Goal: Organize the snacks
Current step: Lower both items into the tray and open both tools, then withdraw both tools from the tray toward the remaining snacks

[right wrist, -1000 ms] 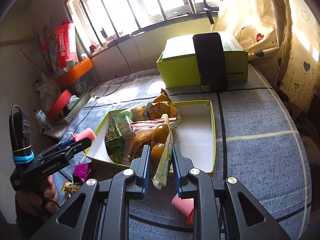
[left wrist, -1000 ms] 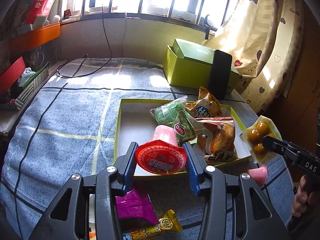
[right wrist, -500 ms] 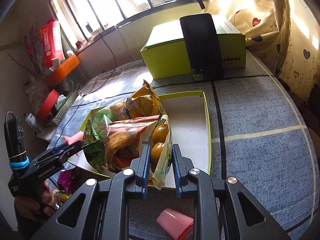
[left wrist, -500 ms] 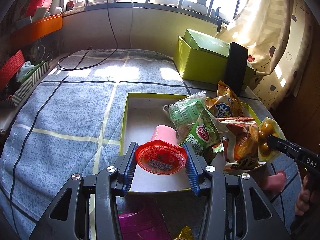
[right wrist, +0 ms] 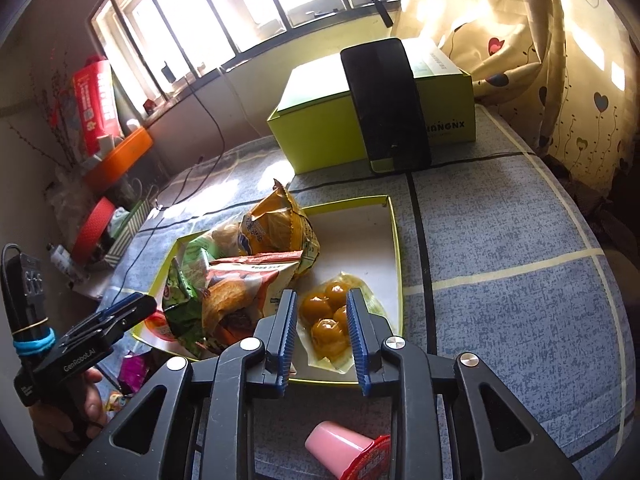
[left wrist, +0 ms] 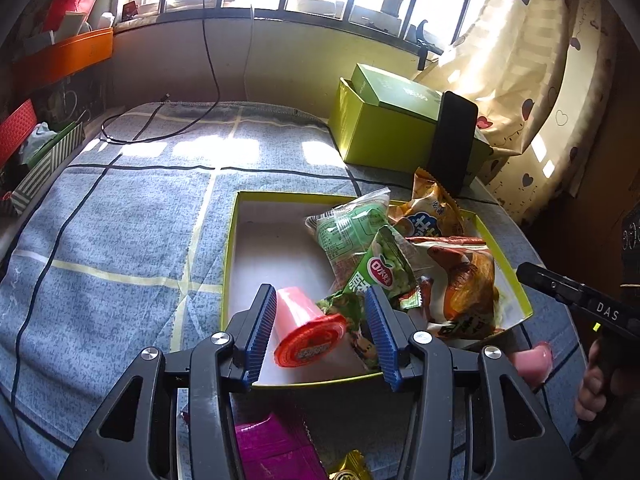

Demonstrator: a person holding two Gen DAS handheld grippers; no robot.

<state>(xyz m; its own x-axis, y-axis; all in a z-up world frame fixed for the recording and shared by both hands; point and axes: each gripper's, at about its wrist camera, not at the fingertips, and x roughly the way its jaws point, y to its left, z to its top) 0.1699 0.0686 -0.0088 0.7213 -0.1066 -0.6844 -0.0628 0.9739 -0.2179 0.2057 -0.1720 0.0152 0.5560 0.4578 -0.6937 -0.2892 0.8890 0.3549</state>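
Left gripper: jaws opening, cup loose between them, tipped at tray near edge; best lifted straight clear. Right gripper: jaws opening, egg pack lying between, near right corner. Beyond: packets heaped mid-tray; another cup outside the tray

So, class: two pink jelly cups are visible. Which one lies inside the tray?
The pink cup between the left gripper's opening jaws; the other pink cup lies outside on the cloth.
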